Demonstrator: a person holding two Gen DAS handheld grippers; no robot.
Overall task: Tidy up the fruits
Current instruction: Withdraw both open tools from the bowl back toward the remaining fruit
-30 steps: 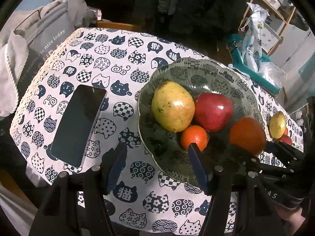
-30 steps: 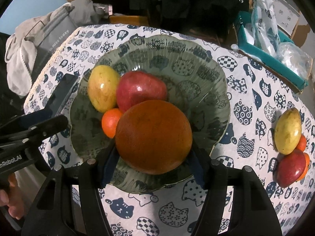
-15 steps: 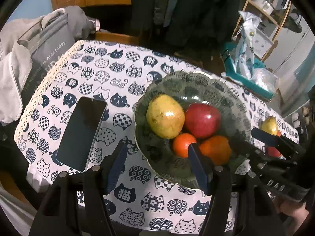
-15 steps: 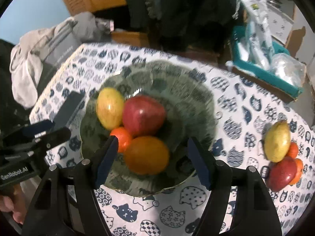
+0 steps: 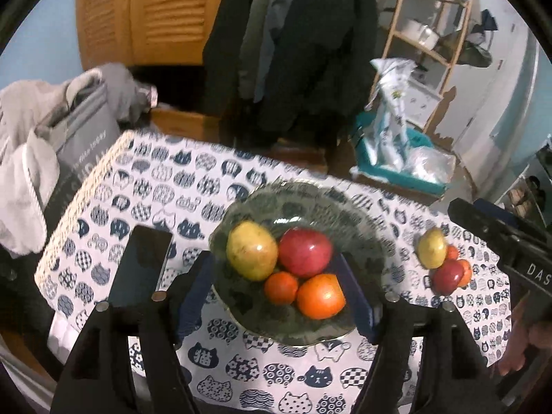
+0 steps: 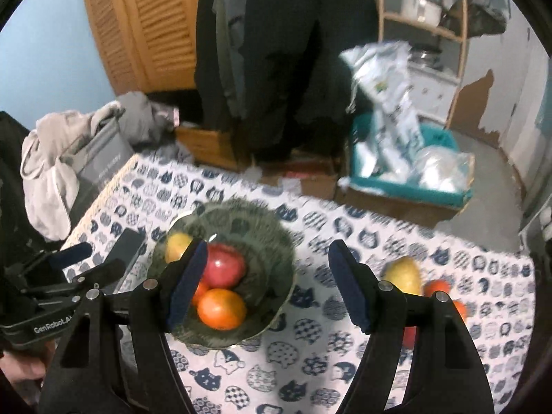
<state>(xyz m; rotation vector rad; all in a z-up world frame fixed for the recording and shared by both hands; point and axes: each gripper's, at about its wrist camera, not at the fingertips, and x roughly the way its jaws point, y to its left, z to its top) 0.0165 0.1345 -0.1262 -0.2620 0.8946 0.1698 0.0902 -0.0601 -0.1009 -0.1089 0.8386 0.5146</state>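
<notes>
Both tongs are empty and held above the near edge of the table, with nothing between their blue pads. On the right gripper [image 6: 267, 284] the jaws are spread wide. On the left gripper [image 5: 276, 296] the jaws are seen opening, and through them the glass bowl [image 5: 362, 238] is framed from above.

Taking the bowl as the landmark: inside it four fruits are packed together, a large orange [image 5: 321, 296] at its near side, a small orange [image 5: 281, 287] touching that one on the left, a red apple [image 5: 305, 252] behind them, and a yellow-green pear [image 5: 252, 255] at the bowl's left.

To the right of the bowl, well apart from it, a loose cluster [image 6: 414, 289] of fruit is left on the cat-print tablecloth [image 6: 310, 372]. A yellow pear [image 6: 402, 277] stands at its far left, lengthwise front to back, with red and orange fruit partly hidden behind the right gripper's finger.

That cluster lies just right of the right gripper's opening and far from the left one, so the right hand is judged the nearer for the next pick. A dark phone [image 5: 139, 269] is seen just left of the bowl.
</notes>
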